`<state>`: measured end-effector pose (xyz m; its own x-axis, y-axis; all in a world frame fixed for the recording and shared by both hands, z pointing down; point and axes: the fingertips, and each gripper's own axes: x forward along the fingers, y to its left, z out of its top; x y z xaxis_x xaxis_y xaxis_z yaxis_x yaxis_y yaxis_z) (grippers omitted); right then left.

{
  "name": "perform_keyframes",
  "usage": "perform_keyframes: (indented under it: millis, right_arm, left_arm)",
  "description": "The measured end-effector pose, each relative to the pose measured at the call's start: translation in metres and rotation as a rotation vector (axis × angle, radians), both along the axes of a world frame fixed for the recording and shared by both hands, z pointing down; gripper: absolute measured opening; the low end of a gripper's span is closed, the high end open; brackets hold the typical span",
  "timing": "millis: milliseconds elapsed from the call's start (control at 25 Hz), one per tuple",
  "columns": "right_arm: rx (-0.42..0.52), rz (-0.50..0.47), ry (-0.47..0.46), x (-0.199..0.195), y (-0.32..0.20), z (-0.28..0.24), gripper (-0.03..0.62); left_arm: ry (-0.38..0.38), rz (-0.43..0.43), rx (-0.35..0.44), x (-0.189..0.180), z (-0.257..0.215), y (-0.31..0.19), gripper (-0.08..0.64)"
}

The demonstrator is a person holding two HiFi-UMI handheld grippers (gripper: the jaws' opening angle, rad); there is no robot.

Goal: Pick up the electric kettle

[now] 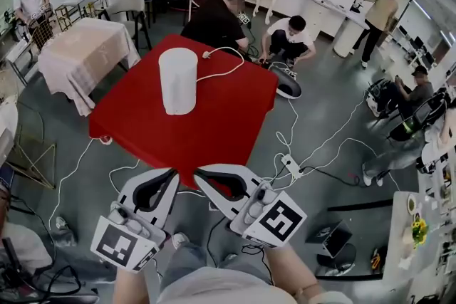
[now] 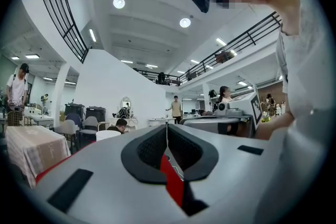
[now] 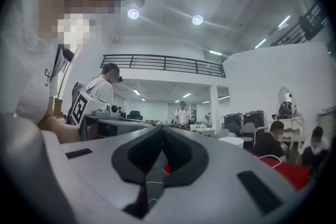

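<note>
Kettle (image 1: 177,80) untouched on desk (image 1: 228,124), upper centre; my left gripper (image 1: 174,174) and right gripper (image 1: 199,175) (both closed, empty) hover below.

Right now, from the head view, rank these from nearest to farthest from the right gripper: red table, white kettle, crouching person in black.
1. Red table, its corner just ahead of the right gripper.
2. White kettle, standing on the table, slightly left.
3. Person in black, crouched beyond the table's far edge.

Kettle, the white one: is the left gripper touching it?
Apart. The head view shows bare red table between the left gripper and the kettle.
</note>
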<state>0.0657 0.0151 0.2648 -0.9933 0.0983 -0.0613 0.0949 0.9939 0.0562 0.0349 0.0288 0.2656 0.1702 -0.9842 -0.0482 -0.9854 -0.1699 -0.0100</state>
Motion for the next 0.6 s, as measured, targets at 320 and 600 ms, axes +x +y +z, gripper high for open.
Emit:
perform_keyframes:
  millis: [320, 600]
  right_arm:
    - [0.003, 0.065, -0.006, -0.049, 0.001, 0.004, 0.008]
    - [0.01, 0.112, -0.005, -0.068, 0.004, 0.001, 0.008]
  left_arm:
    - [0.004, 0.051, -0.006, -0.051, 0.007, 0.005, 0.012]
    - [0.022, 0.076, -0.001, -0.074, 0.011, 0.01, 0.012]
